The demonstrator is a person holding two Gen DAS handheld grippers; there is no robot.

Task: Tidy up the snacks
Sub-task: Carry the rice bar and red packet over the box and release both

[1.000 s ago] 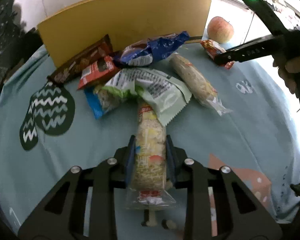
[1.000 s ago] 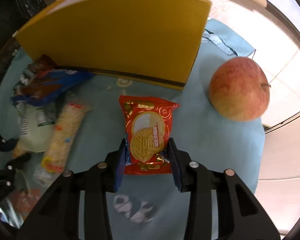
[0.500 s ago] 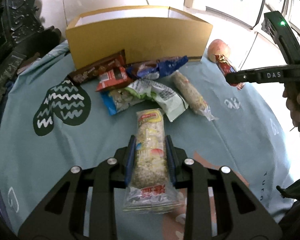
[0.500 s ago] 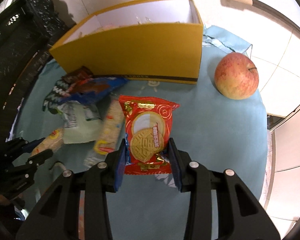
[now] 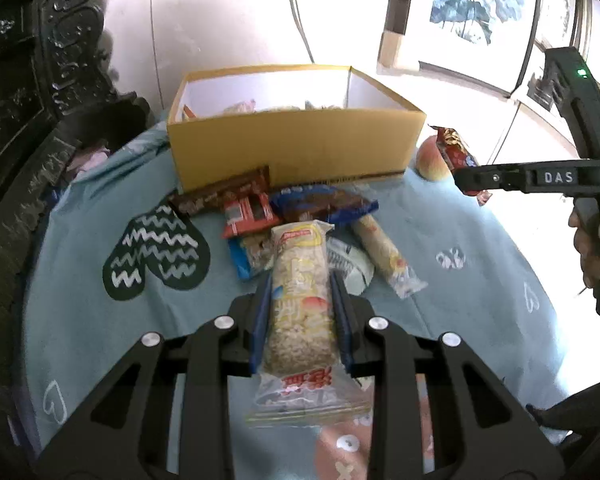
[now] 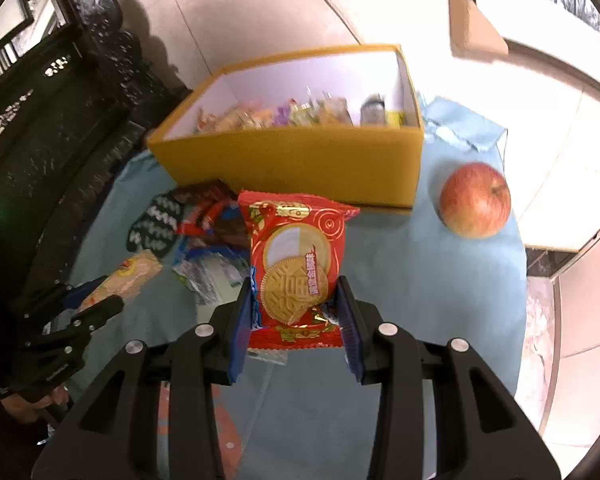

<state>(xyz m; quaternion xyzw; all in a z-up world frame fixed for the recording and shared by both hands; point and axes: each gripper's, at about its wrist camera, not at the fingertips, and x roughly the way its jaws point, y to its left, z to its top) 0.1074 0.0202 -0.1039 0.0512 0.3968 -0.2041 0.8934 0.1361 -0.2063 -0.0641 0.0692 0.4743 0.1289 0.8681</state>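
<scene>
Change: both claws have risen off the tabletop (image 5: 480, 248) with their packets; box interior now visible.
Left claw (image 5: 300, 312): clamped on a rice-crisp bar (image 5: 300, 304), held above the snack pile (image 5: 300, 208).
Right claw (image 6: 296, 308): gripping a red biscuit packet (image 6: 296, 264), near the yellow box (image 6: 300, 156).
Apple (image 6: 475, 205): right of the box.

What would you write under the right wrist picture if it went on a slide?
Right gripper holds a red biscuit packet above the blue cloth, facing the yellow box; an apple sits beside it.
</scene>
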